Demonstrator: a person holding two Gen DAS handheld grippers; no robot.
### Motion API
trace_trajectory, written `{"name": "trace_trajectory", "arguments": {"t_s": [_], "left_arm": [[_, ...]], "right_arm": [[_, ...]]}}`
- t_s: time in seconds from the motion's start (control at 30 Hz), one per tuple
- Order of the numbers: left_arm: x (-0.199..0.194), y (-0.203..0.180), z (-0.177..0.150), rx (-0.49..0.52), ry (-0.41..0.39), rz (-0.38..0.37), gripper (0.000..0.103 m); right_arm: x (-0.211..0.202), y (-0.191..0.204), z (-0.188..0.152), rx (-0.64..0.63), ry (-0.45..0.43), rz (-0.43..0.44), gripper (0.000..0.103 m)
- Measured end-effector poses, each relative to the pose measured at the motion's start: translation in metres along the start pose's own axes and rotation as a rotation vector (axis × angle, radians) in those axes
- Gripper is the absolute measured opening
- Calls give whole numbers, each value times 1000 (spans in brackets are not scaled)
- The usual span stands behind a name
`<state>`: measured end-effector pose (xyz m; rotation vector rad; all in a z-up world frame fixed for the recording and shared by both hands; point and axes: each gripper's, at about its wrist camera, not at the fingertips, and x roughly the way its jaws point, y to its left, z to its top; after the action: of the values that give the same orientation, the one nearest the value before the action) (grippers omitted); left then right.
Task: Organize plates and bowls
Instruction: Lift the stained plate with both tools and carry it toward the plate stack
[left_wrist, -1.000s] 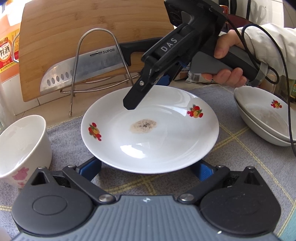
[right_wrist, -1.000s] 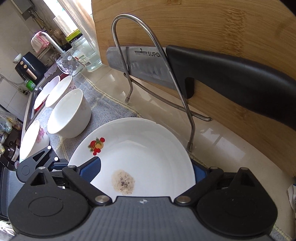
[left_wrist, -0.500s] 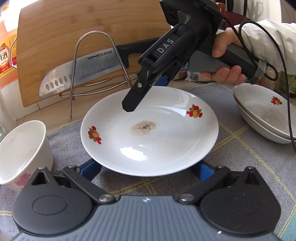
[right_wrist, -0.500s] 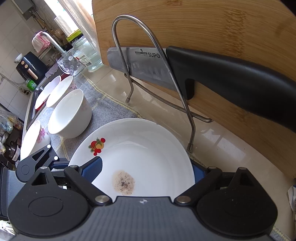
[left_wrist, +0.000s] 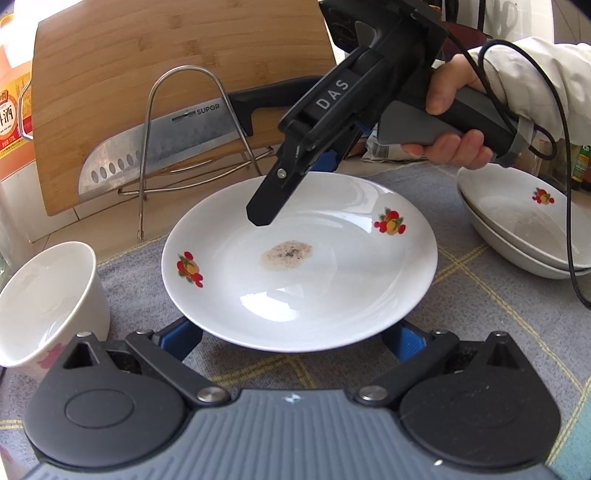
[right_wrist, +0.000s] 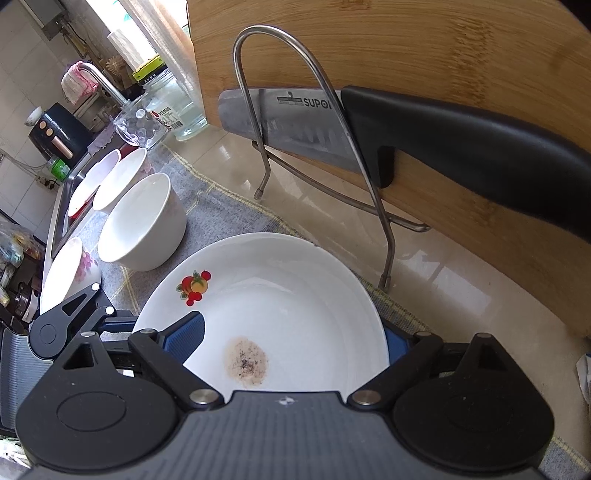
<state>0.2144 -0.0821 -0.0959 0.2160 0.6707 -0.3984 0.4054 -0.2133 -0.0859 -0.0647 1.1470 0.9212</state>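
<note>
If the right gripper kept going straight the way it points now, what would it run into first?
Most likely the plate itself: the right gripper points down across it, jaws straddling its rim. Past the far rim stands the wire rack holding the knife, though depth is unclear.

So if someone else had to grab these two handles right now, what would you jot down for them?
Left tool: wide open, its blue pads under the near rim of the fruit-print plate, not clamping it.
Right tool: open, one finger above the plate's far side, the other hidden behind its rim.
The plate carries a brown speckled stain.
A white bowl sits to its left on the grey cloth; two nested fruit-print dishes sit to its right; more bowls wait by the sink.
Done: the two dishes appear stacked.
Left: probably grip the plate, then stack it.
</note>
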Motion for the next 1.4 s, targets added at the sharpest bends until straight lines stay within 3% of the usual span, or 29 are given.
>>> {"name": "trace_trajectory", "arguments": {"t_s": [1.4], "left_arm": [[-105,-37,-26,138,46,-113,102]], "right_arm": [[-64,96,-94,115,-42,-25,98]]}}
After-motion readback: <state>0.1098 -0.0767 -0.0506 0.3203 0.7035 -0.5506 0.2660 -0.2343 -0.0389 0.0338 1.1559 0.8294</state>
